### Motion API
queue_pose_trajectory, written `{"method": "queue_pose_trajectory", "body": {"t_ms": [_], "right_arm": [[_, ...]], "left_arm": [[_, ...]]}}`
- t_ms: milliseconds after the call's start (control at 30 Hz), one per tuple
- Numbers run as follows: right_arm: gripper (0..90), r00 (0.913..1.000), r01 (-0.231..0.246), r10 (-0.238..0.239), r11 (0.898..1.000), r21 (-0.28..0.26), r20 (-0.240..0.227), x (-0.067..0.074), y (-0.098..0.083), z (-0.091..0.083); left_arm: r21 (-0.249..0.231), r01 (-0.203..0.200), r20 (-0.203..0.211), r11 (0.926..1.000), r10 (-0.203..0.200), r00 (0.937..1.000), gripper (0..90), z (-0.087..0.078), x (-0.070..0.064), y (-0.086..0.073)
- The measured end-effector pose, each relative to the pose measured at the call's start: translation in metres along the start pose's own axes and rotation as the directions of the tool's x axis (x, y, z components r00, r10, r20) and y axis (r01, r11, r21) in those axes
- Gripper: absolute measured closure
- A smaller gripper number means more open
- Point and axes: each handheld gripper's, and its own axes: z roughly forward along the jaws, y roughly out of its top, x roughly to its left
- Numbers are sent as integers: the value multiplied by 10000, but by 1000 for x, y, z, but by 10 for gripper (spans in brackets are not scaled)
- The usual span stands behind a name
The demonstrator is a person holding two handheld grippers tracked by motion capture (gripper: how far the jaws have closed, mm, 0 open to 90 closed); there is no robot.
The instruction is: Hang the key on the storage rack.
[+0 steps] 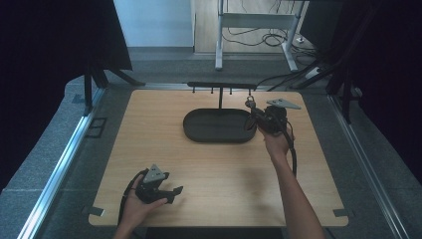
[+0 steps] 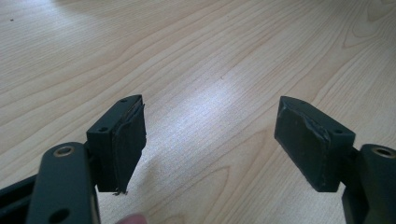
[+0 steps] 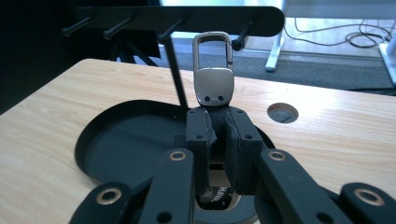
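Keyring [image 3: 214,77] pinched upright in the right gripper [image 3: 219,135]
Rack peg [image 3: 243,36] waits at one o'clock; left gripper [image 2: 210,140] gapes empty.

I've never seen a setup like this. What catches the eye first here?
Probably the silver key clip, pinched upright in the right gripper above the black oval tray and close to the pegs of the black hook rack behind it. Near the table's front edge, the left gripper rests open with nothing between its pads.

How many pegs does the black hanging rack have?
4, in a row along the rack's crossbar in the right gripper view: far left, next, third, and right, behind the keychain's clasp.
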Motion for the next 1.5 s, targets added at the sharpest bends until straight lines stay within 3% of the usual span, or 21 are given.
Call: {"method": "queue_pose_trajectory", "body": {"t_ms": [667, 1200, 1233, 1300, 1367, 1400, 1500], "right_arm": [[808, 9973, -174, 185, 9997, -170, 715, -6, 9, 34], [795, 9972, -337, 338, 9994, -38, 673, -11, -5, 53], [789, 9971, -231, 234, 9997, -52, 723, -10, -6, 54], [689, 9984, 5, 2, 9999, -127, 570, -9, -7, 53], [676, 9978, 144, -137, 9998, -118, 643, -7, -6, 52], [618, 9970, 330, -318, 9993, -164, 708, -5, -5, 49], [584, 9972, 356, -341, 9991, -227, 663, -4, -6, 42]], "left_arm": [[-85, 27, 47, 10000, -27, 10000, 254, -3, 2, 0], [-71, 14, 11, 10000, -14, 10000, 253, -3, 2, 0], [-75, 15, 13, 10000, -15, 10000, 253, -3, 2, 0], [-84, 24, 3, 10000, -24, 10000, 254, -3, 2, 0], [-83, 27, -8, 10000, -27, 10000, 254, -3, 2, 0], [-81, 25, -18, 10000, -25, 10000, 253, -3, 2, 0], [-47, 9, -34, 10000, -9, 10000, 254, -3, 2, -1]]}}
